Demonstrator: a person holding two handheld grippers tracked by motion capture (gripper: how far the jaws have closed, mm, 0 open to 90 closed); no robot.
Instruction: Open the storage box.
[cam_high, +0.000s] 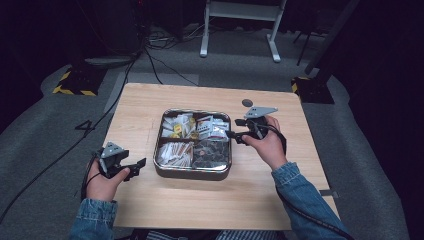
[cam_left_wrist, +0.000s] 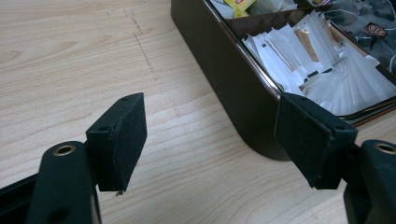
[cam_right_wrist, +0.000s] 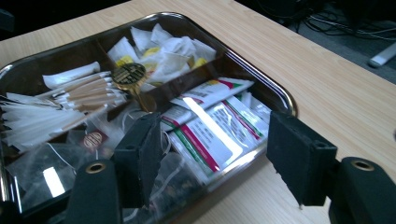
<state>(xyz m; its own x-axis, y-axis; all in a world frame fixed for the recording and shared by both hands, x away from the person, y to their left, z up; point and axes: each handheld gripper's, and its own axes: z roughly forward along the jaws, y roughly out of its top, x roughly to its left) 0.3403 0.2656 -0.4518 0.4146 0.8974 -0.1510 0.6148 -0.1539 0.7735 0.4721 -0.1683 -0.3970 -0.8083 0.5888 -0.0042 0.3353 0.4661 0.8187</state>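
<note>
Right tongs (cam_right_wrist: 212, 154) agape over tray (cam_right_wrist: 280, 93) – teabags (cam_right_wrist: 205, 135) beneath.

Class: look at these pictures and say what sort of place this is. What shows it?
Probably a lab or studio set up for recording, not a home: a bare wooden table on grey carpet, cables trailing across the floor, black-and-yellow taped bases, and dark surroundings.

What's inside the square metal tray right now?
The square metal divided tray holds four compartments: white sachets with yellow tags, red-striped white packets, long white paper sticks and dark clear-wrapped tea bags. Its floor beneath them is covered.
</note>
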